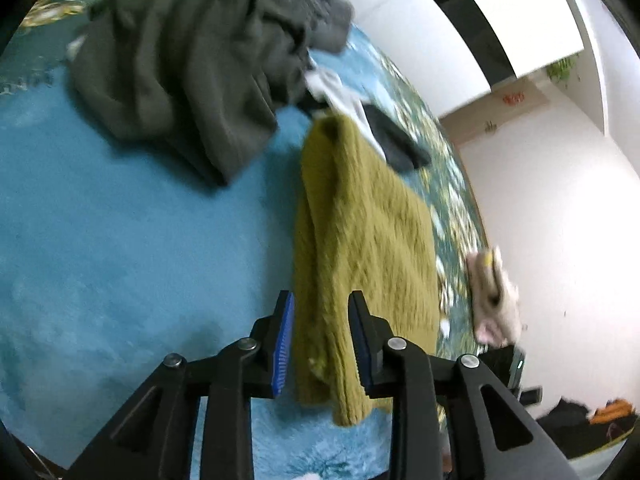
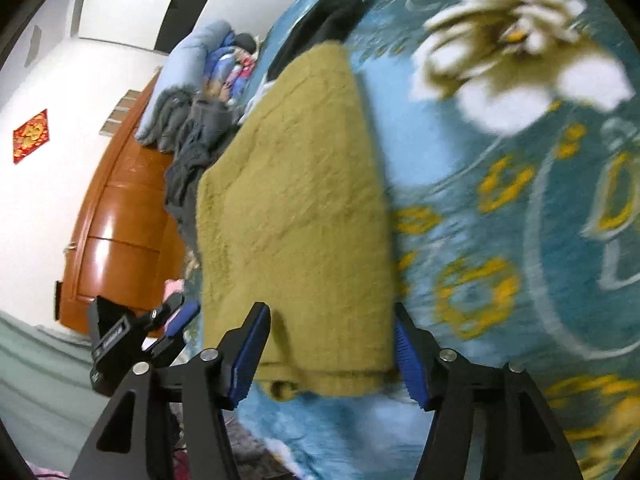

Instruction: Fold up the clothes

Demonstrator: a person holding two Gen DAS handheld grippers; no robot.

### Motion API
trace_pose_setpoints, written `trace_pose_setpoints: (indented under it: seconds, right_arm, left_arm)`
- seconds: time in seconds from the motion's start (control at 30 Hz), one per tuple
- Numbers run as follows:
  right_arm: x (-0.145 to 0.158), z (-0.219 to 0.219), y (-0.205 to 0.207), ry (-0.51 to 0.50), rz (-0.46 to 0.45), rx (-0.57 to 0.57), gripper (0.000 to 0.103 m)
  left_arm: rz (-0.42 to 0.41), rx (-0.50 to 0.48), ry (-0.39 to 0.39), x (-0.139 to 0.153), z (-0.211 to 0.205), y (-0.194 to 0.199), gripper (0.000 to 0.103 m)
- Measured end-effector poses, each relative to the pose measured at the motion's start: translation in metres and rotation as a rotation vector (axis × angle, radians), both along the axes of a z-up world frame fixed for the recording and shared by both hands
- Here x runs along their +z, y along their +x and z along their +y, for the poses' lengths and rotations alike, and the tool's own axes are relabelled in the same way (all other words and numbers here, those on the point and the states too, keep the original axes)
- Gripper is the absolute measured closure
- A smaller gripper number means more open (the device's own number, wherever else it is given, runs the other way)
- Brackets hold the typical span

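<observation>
An olive-yellow knit sweater (image 1: 360, 220) (image 2: 296, 184) lies folded into a long strip on the blue fuzzy blanket (image 1: 120, 240). My left gripper (image 1: 320, 300) straddles the thick folded left edge near the sweater's close end, with the knit filling the narrow gap between its jaws. From the right wrist view, the left gripper (image 2: 182, 312) sits at the sweater's left edge. My right gripper (image 2: 330, 312) stands wide open over the sweater's near end, one jaw on each side of it. Both views are motion-blurred.
A crumpled grey-green garment (image 1: 192, 64) lies on the blanket beyond the sweater, with a black garment (image 1: 396, 140) (image 2: 328, 12) and white cloth (image 1: 336, 88) at its far end. A pink-white item (image 1: 494, 292) hangs at the bed edge. Brown wooden furniture (image 2: 120, 216) and piled bedding (image 2: 188, 68) stand at the left.
</observation>
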State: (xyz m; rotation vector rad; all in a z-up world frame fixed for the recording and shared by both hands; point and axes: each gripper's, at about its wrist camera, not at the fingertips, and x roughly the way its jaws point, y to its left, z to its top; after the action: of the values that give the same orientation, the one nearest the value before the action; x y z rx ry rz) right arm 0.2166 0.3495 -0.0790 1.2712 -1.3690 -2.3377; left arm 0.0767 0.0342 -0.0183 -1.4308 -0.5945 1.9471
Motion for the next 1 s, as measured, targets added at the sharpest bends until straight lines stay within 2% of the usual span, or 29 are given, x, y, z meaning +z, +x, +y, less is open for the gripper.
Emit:
trace_pose_setpoints:
  seconds: [0.13,0.17,0.2,0.27,0.37,0.43,0.57,0.67,0.77,0.9,1.0]
  right_arm:
    - [0.001,-0.010,-0.004,0.018,0.019,-0.021,0.040]
    - [0.000,-0.006,-0.002,-0.011,0.031,-0.042,0.044]
    - [0.000,-0.003,-0.001,-0.036,0.040,-0.063,0.056]
    - [0.001,0.003,0.001,-0.061,0.044,-0.094,0.068]
    - [0.008,0.010,0.000,-0.086,0.032,-0.111,0.072]
    - [0.015,0.015,0.000,-0.096,0.031,-0.124,0.073]
    - [0.048,0.042,0.001,-0.020,0.080,-0.158,0.075]
    - [0.066,0.081,0.003,0.054,0.073,-0.190,0.075]
    - [0.072,0.130,-0.001,0.108,0.029,-0.240,0.075]
    - [0.059,0.181,-0.003,0.109,-0.040,-0.286,0.075]
    - [0.043,0.191,-0.005,0.078,-0.065,-0.302,0.075]
  left_arm:
    - [-0.002,0.032,-0.004,0.001,-0.008,-0.005,0.074]
    - [-0.003,0.031,-0.009,0.001,-0.007,-0.005,0.074]
    - [-0.006,0.029,-0.011,0.001,-0.007,-0.003,0.074]
    - [-0.003,0.026,-0.012,0.002,-0.006,0.000,0.074]
    - [0.008,0.020,-0.014,0.005,-0.004,0.003,0.074]
    - [0.005,0.018,-0.017,0.005,-0.004,0.003,0.074]
    - [-0.003,0.007,-0.019,0.002,0.000,0.001,0.074]
    - [0.002,-0.008,-0.011,0.003,0.003,0.000,0.074]
    - [0.002,-0.022,-0.009,0.002,0.009,-0.002,0.074]
    - [-0.005,-0.036,-0.004,0.001,0.025,-0.010,0.073]
    - [0.005,-0.056,0.015,0.006,0.040,-0.017,0.063]
